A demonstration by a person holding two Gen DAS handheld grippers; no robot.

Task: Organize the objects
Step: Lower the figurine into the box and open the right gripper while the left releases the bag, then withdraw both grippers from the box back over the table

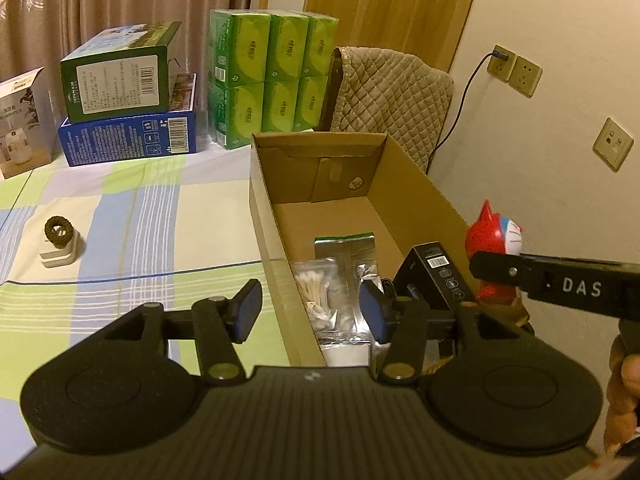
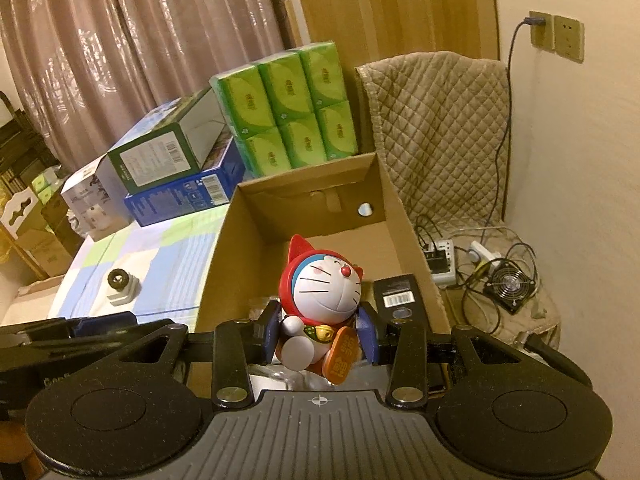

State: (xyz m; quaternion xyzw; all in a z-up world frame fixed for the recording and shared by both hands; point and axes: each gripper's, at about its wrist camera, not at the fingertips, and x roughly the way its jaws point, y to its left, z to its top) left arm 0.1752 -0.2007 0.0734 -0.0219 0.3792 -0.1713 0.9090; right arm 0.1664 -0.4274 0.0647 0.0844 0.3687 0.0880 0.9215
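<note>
- Holding the toy cat (image 2: 320, 304) tight, the right gripper (image 2: 318, 338) hangs over the near end of the cardboard box (image 2: 404, 216).
- The left gripper (image 1: 312, 312) is wide open, holding nothing, by the box's left wall.
- The toy could tip or knock the black box (image 2: 396, 296) if let go too high.
- Inside are cotton swabs (image 1: 314, 286), a silver packet (image 1: 346, 256) and the black box.

Glossy plastic figurine (image 2: 320, 304), matt brown cardboard box (image 1: 416, 184), shiny crinkled foil pouch (image 1: 348, 256).
</note>
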